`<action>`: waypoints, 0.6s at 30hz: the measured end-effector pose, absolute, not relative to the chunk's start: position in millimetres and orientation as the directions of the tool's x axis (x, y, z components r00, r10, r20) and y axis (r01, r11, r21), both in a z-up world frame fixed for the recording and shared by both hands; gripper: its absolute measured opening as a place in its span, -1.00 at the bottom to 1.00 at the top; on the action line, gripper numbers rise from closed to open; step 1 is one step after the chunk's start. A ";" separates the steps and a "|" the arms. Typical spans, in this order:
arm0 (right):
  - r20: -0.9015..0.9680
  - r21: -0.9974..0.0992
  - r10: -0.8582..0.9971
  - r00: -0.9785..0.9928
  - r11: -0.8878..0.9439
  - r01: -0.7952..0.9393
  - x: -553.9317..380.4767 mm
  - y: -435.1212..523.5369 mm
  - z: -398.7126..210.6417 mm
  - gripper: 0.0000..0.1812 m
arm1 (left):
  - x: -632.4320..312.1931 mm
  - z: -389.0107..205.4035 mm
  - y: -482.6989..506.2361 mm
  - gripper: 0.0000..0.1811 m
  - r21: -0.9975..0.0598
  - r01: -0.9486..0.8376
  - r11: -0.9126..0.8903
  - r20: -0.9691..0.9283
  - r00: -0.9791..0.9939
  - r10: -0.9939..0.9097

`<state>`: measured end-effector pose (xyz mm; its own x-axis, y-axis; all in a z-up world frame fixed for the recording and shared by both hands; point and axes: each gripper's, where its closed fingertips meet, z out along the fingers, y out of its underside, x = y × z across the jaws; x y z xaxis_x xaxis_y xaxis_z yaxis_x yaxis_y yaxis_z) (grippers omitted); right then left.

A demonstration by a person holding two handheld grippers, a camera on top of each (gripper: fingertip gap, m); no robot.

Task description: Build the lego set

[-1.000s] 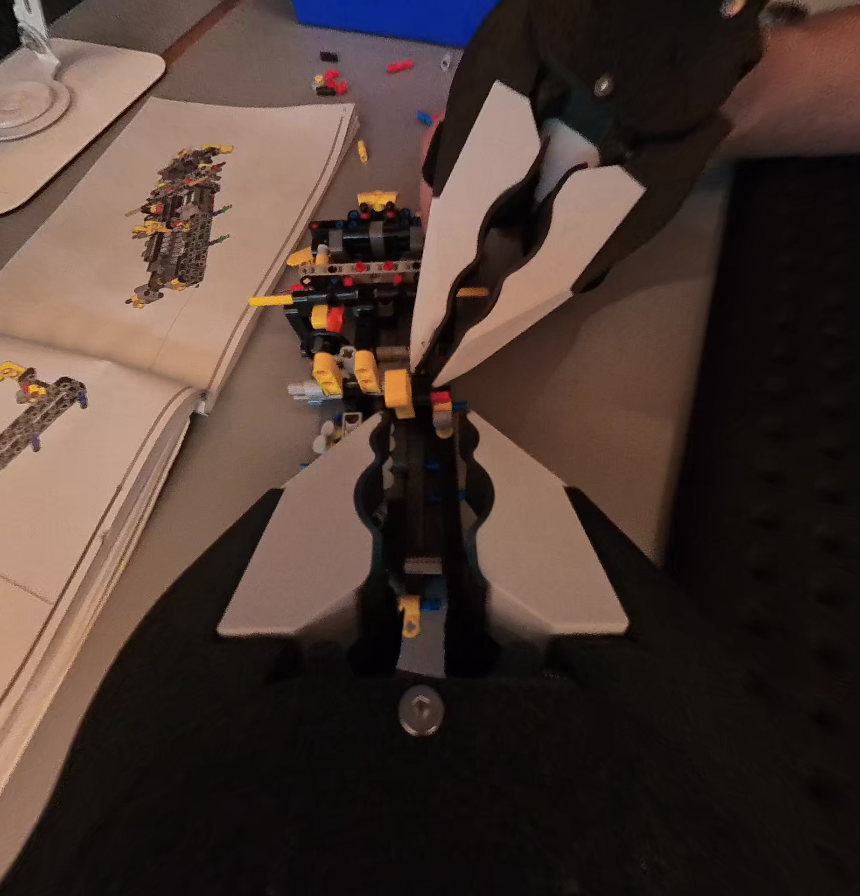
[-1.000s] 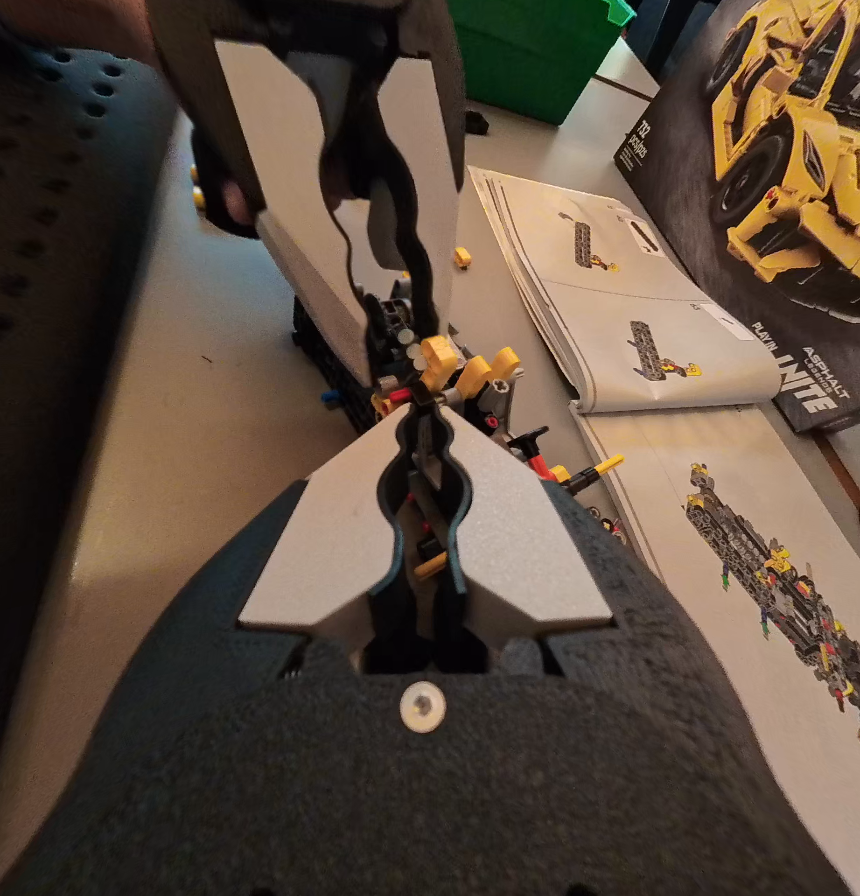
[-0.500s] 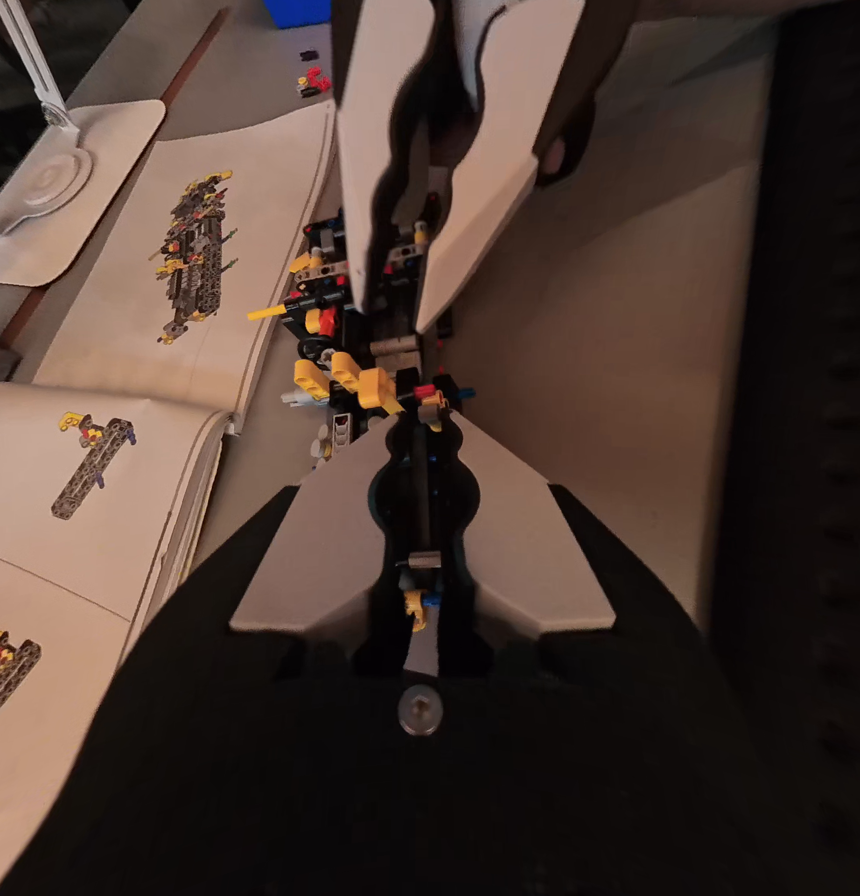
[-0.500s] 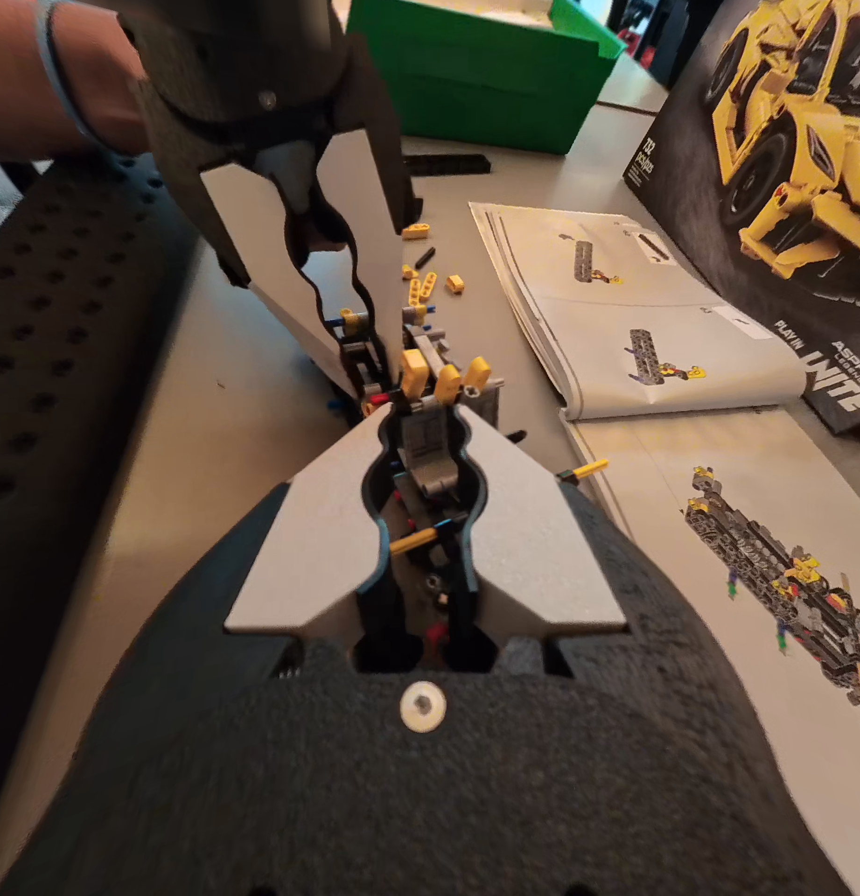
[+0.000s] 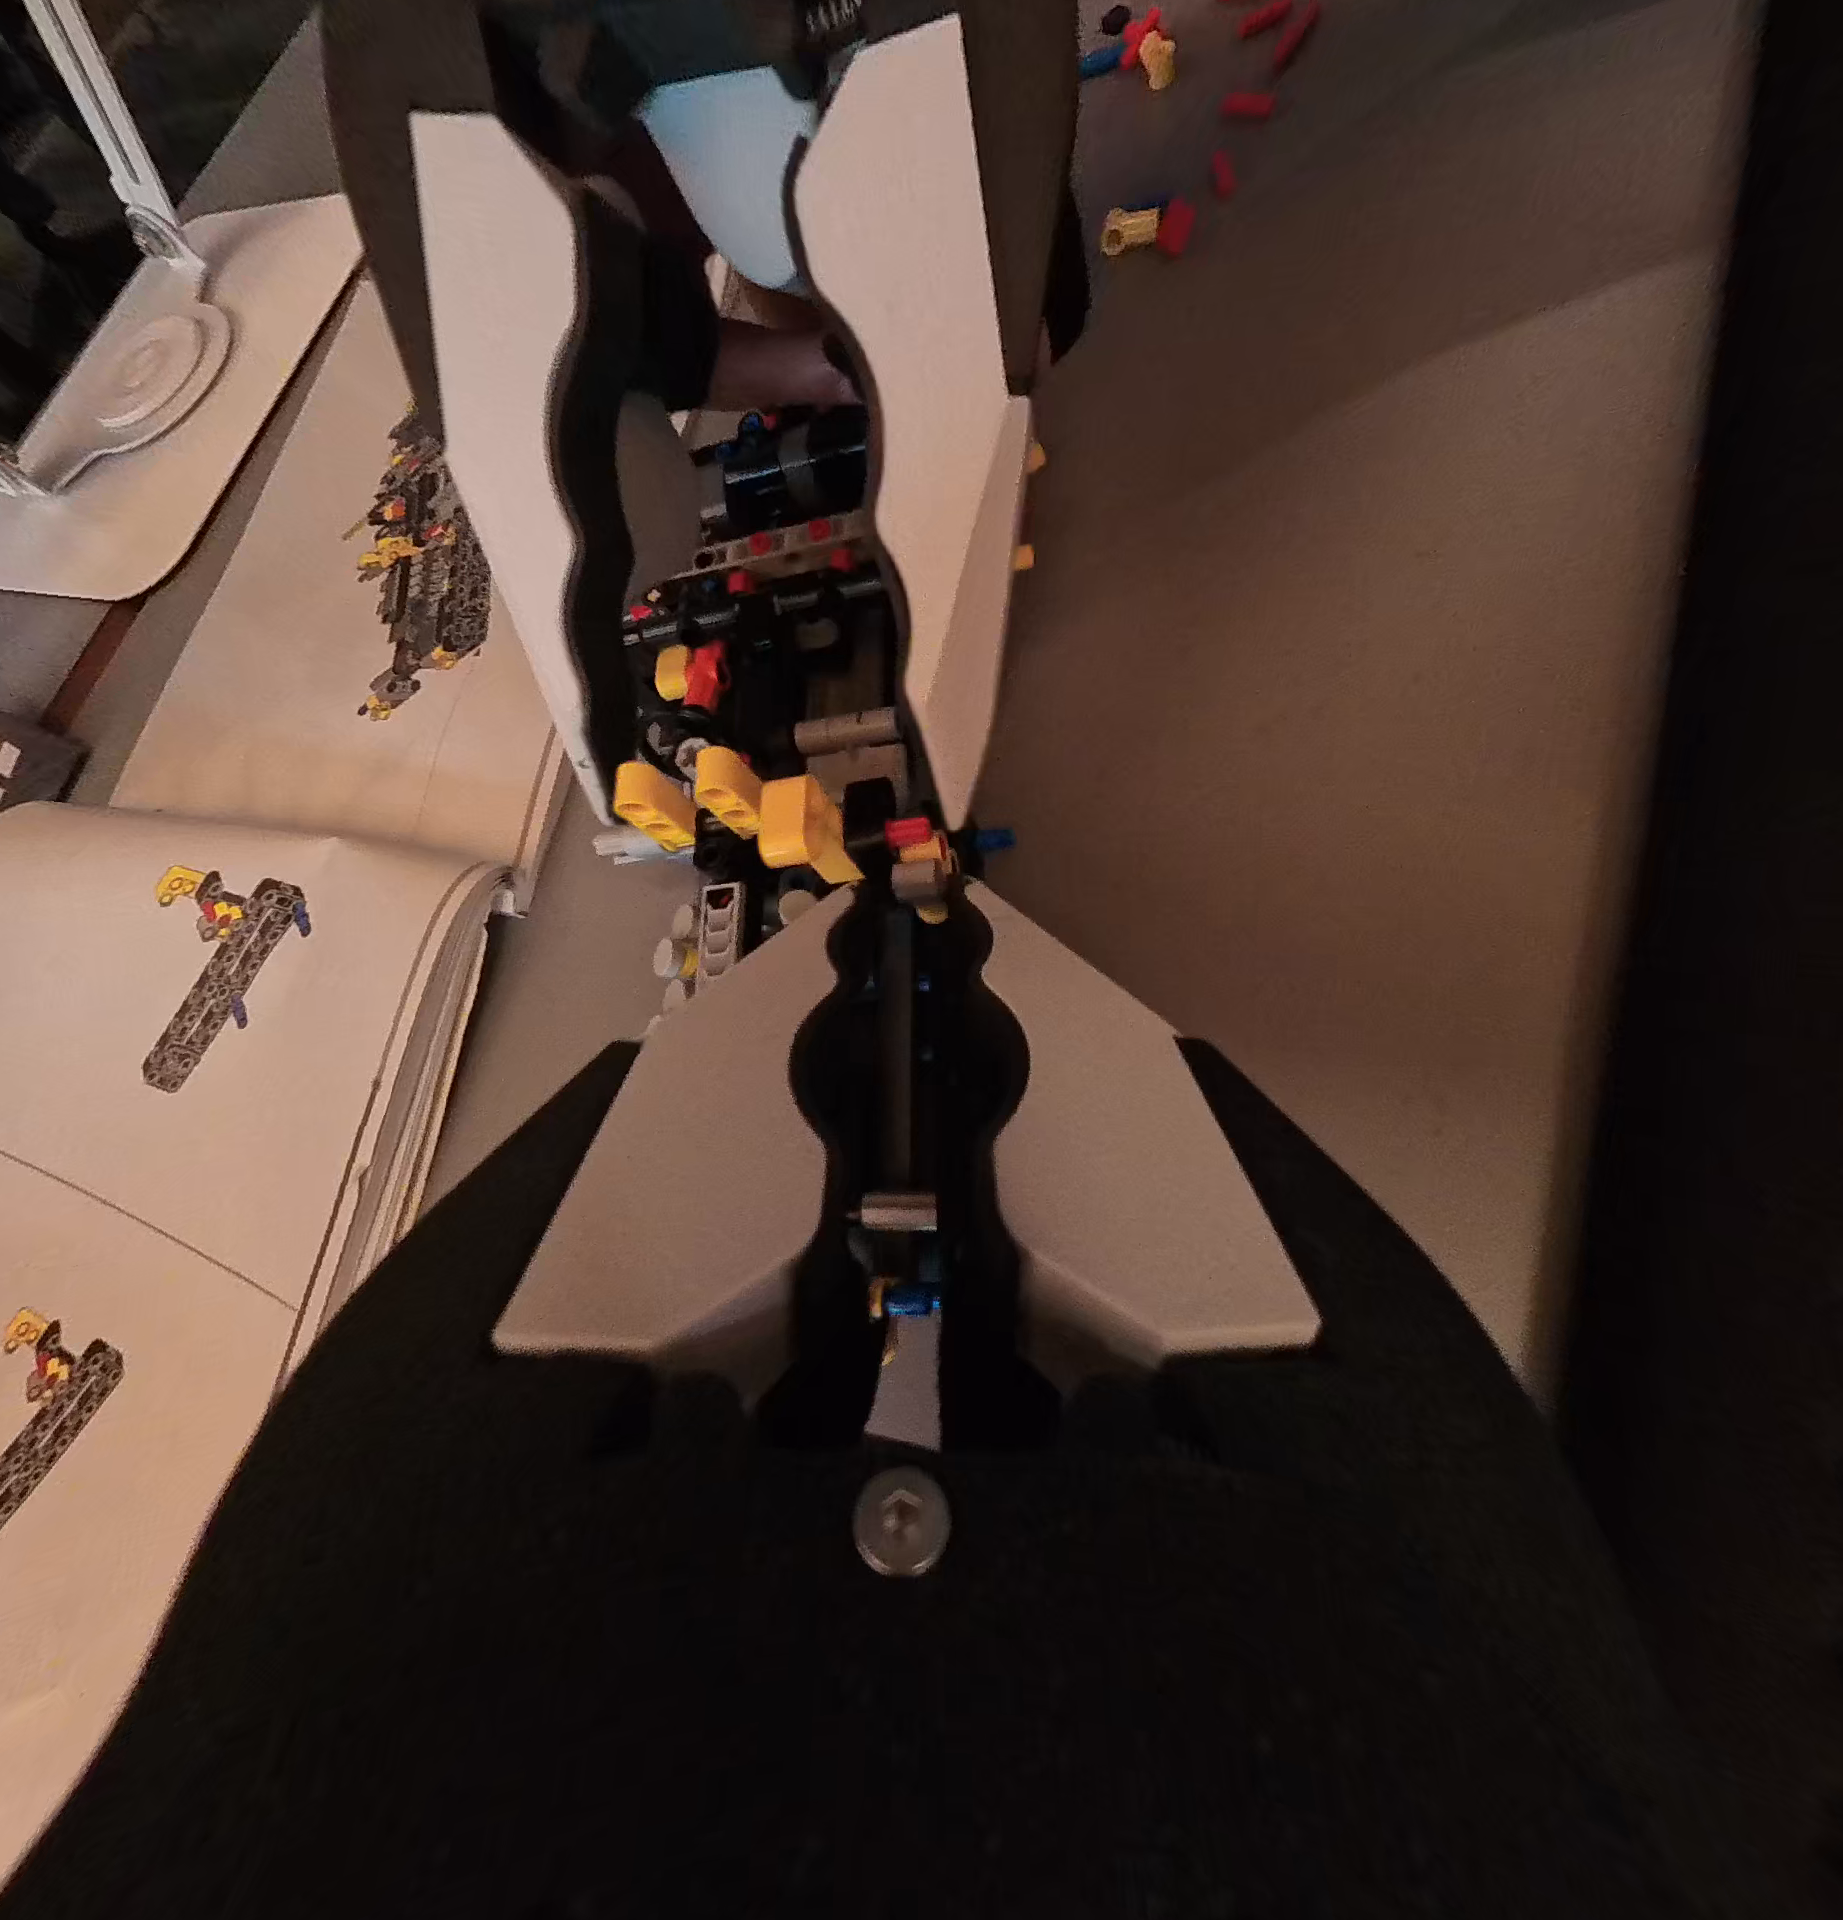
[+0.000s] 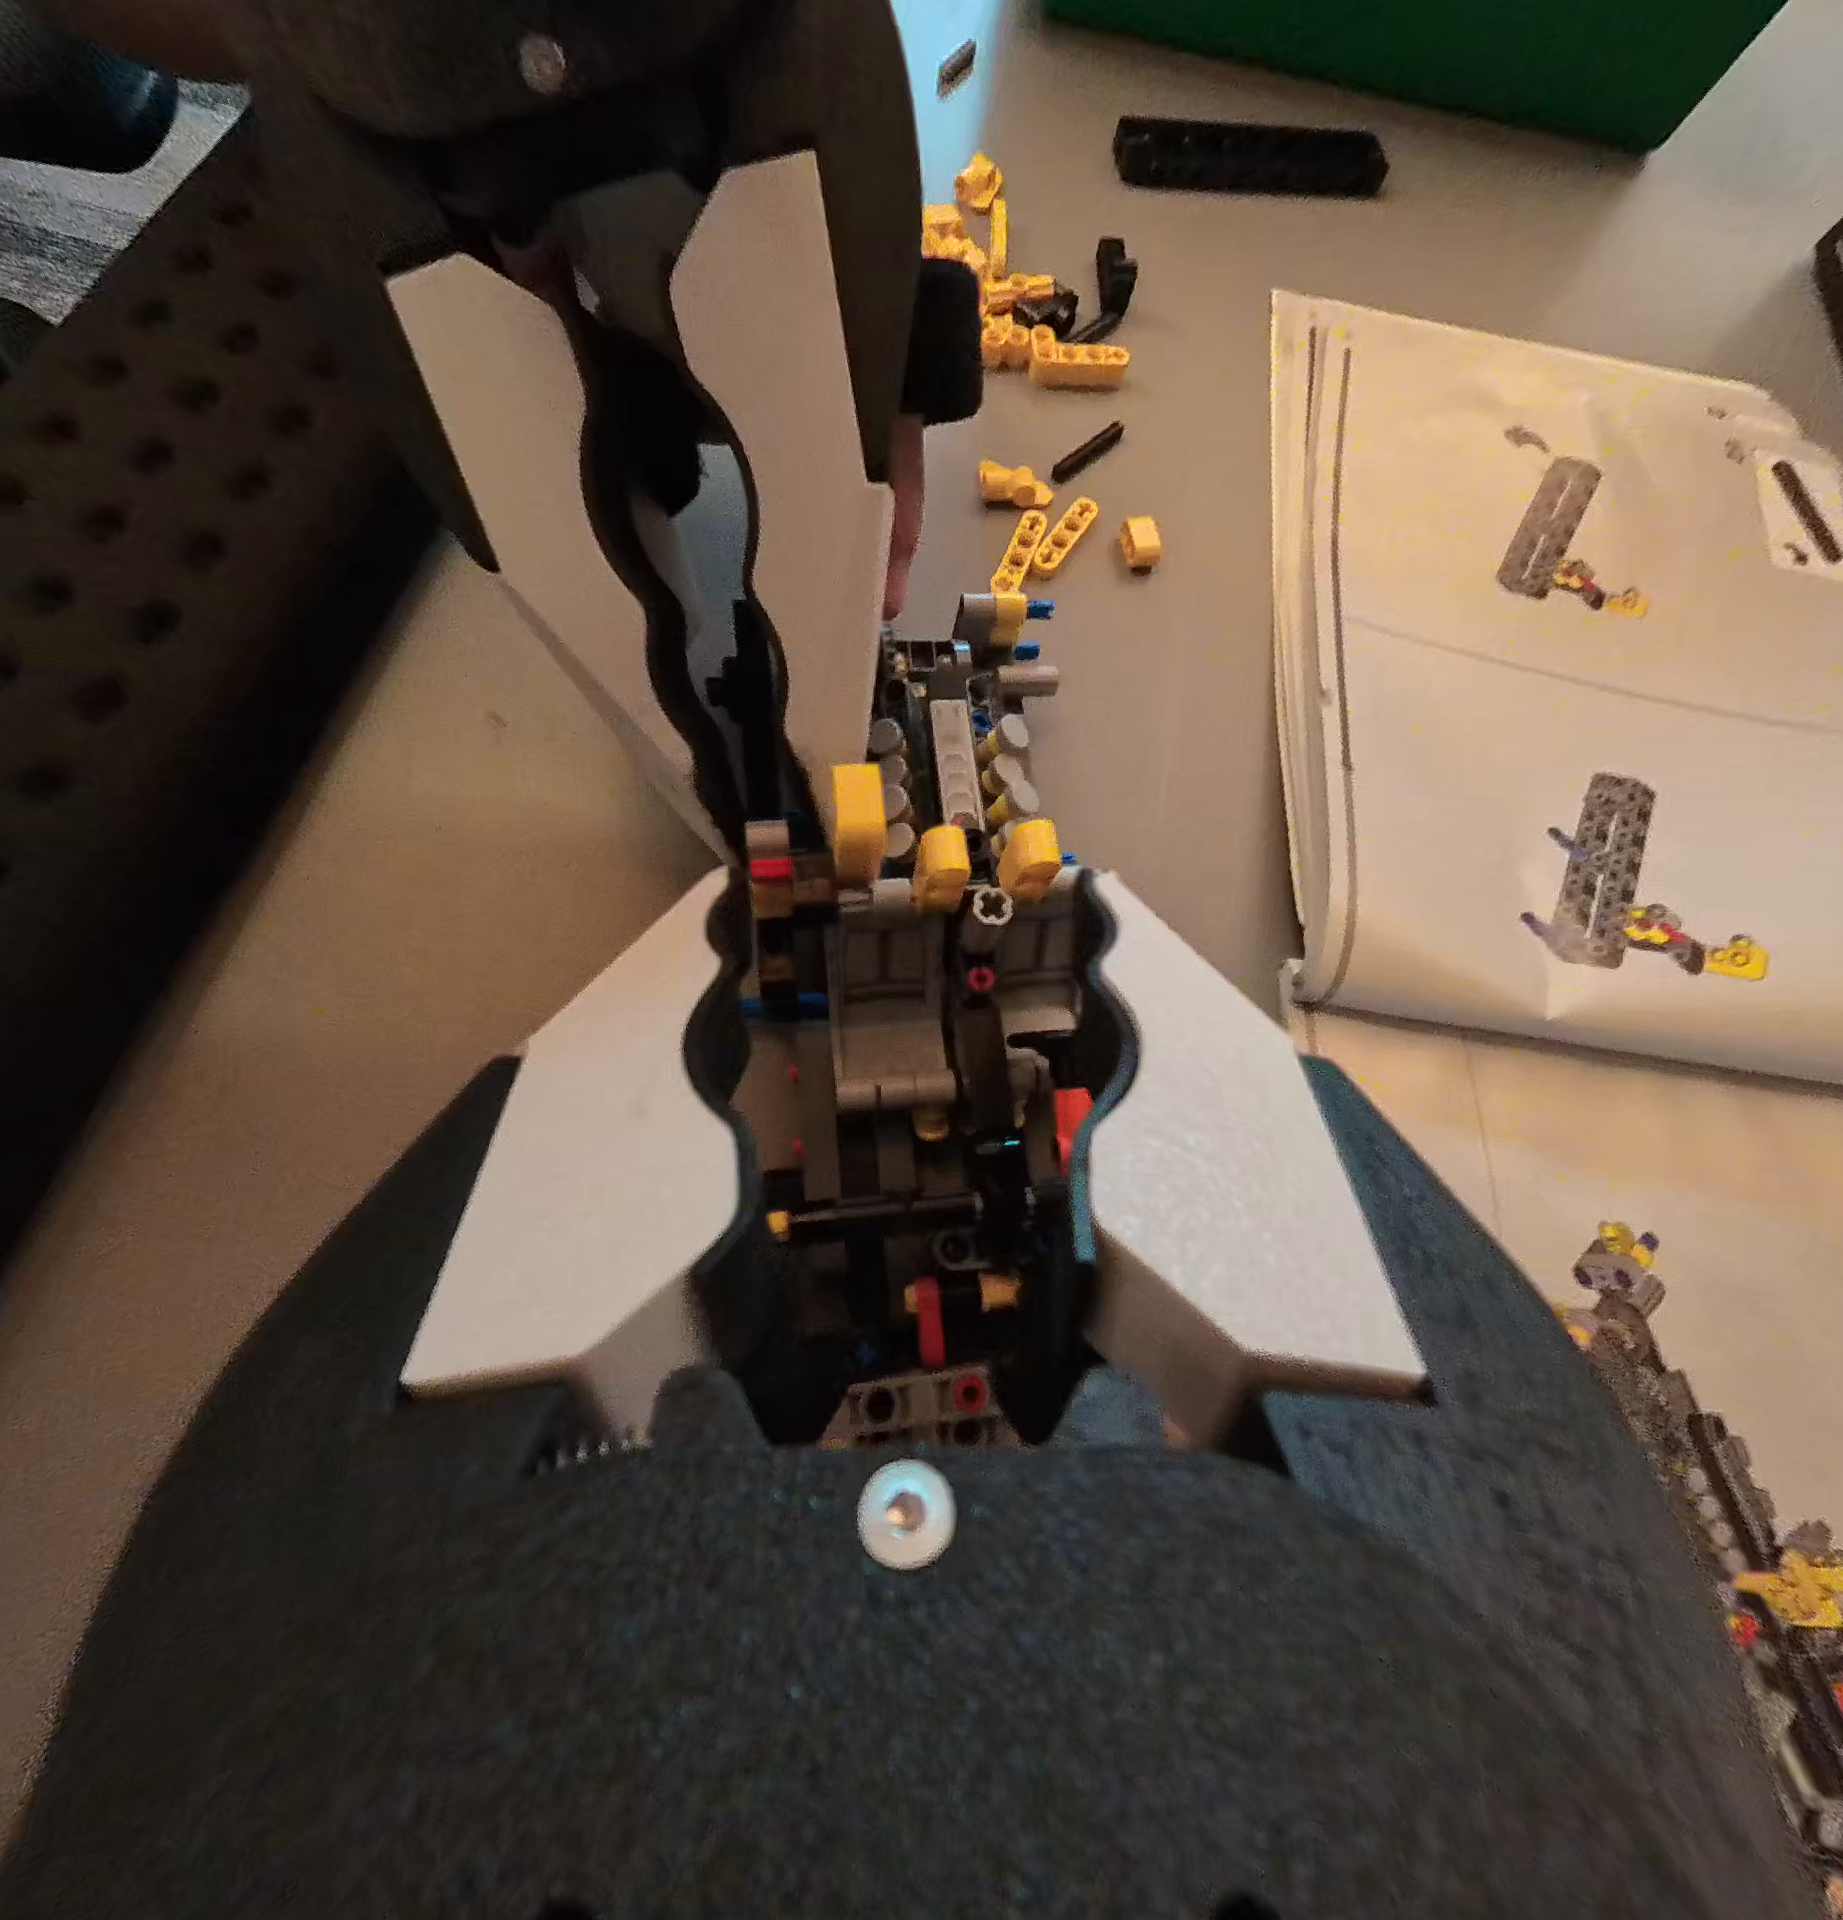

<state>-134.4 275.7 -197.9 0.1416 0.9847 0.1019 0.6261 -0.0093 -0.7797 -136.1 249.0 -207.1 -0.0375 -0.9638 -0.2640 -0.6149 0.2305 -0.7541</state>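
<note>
The partly built lego assembly (image 5: 771,623), black and grey with yellow and red parts, lies on the grey table between both grippers. My left gripper (image 5: 901,883) is shut on a thin black beam along the near end of the assembly. In the right wrist view it (image 6: 766,831) comes in from the top left. My right gripper (image 6: 901,883) straddles the assembly (image 6: 896,987), its jaws wide and its pads against both sides. In the left wrist view it (image 5: 771,821) reaches down from above.
An open instruction booklet (image 5: 221,1039) lies to one side and also shows in the right wrist view (image 6: 1571,675). Loose yellow pieces (image 6: 1042,343), a long black beam (image 6: 1249,156) and a green bin (image 6: 1416,52) lie beyond. A black perforated mat (image 6: 117,520) borders the table. Red pins (image 5: 1239,104) lie far off. Only a small space, under 4 cm, lies between the two pairs of fingers.
My right gripper's jaws have widened and moved forward over the assembly's body. My left gripper has kept its hold on the black beam. Both views now look down more steeply.
</note>
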 end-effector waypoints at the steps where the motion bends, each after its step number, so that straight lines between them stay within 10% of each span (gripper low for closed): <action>1: 0.116 -0.784 0.984 0.138 0.005 0.621 -135.0 275.8 -196.5 -0.37 | -136.3 -206.9 249.5 -0.84 -0.757 -0.613 0.228 -0.263 -0.035 -0.964; 18: 0.133 -0.783 0.981 0.138 0.019 0.622 -133.3 279.1 -199.6 -0.49 | -164.7 -202.4 255.1 -0.78 -0.781 -0.594 0.193 -0.237 -0.004 -0.972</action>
<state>-133.3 279.1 -199.6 0.1381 0.9814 0.1335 0.6220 0.0189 -0.7828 -164.7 255.1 -202.4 -0.0045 -0.9716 -0.2367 -0.5936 0.1931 -0.7813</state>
